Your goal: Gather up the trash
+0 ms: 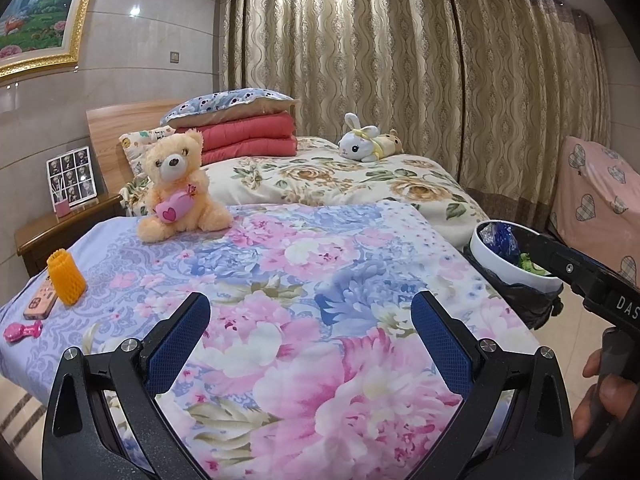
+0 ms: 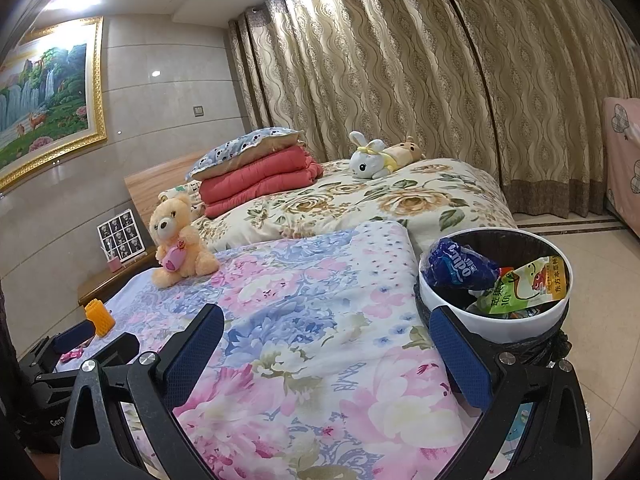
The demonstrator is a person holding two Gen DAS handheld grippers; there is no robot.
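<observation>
Left wrist view first: the left gripper (image 1: 310, 336) is nearest, its two blue fingers spread wide with nothing between them, held over the flowery pink and blue quilt (image 1: 304, 280). At the right edge a person's hand (image 1: 604, 404) grips the handle of the right gripper, which reaches toward the trash bin (image 1: 516, 276). The bin is white, has a black bag, and stands on the floor just beside the right side of the quilt, with wrappers in it. On the left side of the quilt lie a small pink toy (image 1: 22, 330), a pink game controller (image 1: 40, 302) and an orange foam net sleeve (image 1: 66, 276) standing upright. Farther back on the quilt sits a peach teddy bear (image 1: 180, 188) holding a pink heart cushion. Behind the quilt is a bed cover with brown roses, and on it rest a folded red blanket (image 1: 248, 138) with a spotted pillow on top and a white bunny toy (image 1: 362, 144). Left of the quilt is a wooden bedside table (image 1: 48, 228) with a photo frame (image 1: 72, 178). Curtains (image 1: 400, 60) hang at the back. From the right wrist view, the right gripper (image 2: 326, 336) is also wide open and holds nothing. Its right finger is just in front of the trash bin (image 2: 520, 324), which holds a blue wrapper (image 2: 460, 268) and a green wrapper (image 2: 524, 284).
</observation>
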